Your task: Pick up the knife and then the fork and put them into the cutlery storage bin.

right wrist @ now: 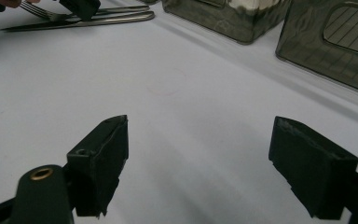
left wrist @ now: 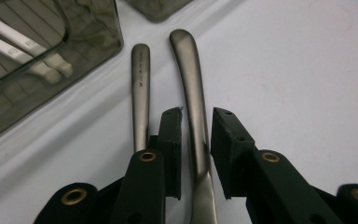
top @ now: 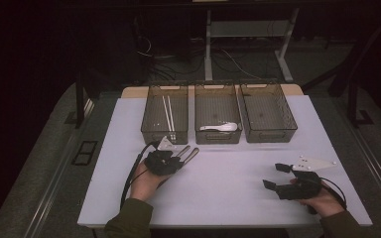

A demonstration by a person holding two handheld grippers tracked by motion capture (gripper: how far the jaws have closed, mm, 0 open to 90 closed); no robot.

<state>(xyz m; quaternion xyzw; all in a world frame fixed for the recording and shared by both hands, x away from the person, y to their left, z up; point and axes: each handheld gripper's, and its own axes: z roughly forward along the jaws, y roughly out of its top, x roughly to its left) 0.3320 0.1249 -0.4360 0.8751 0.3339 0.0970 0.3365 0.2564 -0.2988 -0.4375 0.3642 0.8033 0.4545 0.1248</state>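
Two metal utensils lie side by side on the white table (top: 228,198): a fork (left wrist: 141,93) and a knife (left wrist: 191,79), handles pointing toward the bins. My left gripper (left wrist: 196,128) (top: 181,159) straddles the knife handle. Its pads sit close on either side with thin gaps, so the jaws are open. The fork handle lies just outside the left pad. In the right gripper view the fork's tines (right wrist: 32,9) and the knife (right wrist: 98,19) appear far off. My right gripper (right wrist: 200,140) (top: 275,176) rests low at the table's right, jaws wide open and empty.
Three dark see-through bins stand in a row at the table's far side. The left bin (top: 151,111) holds white chopsticks (top: 168,111), the middle bin (top: 217,99) a white spoon (top: 221,127), and the right bin (top: 268,111) nothing visible. A corner of the left bin (left wrist: 51,60) is close to my left gripper.
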